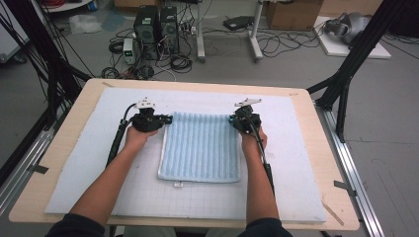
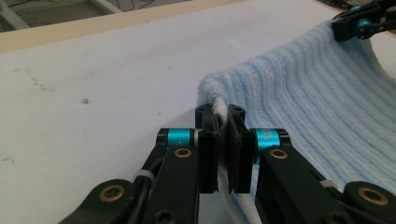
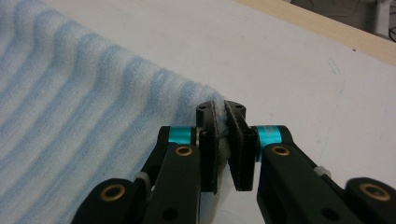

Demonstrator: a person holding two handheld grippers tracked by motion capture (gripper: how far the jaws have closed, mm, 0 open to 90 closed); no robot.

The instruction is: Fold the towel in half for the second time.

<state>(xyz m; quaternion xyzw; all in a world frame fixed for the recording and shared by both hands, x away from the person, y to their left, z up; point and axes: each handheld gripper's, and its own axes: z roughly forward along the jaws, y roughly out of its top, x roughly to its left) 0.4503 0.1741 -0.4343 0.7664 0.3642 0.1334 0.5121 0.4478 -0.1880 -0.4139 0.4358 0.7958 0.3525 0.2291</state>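
The light-blue towel [image 1: 201, 148] lies flat at the middle of the white mat [image 1: 84, 163] on the table [image 1: 59, 106]. The left gripper [image 1: 168, 119] pinches its far corner at 10 o'clock, cloth squeezed between the fingers [image 2: 208, 154]. The right gripper [image 1: 230, 119] pinches the far corner at 2 o'clock, fingers [image 3: 243, 154] pressed on the fabric.

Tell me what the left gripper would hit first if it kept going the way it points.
Likely just more towel: the left gripper, shut on a far corner, points across it toward the right gripper.
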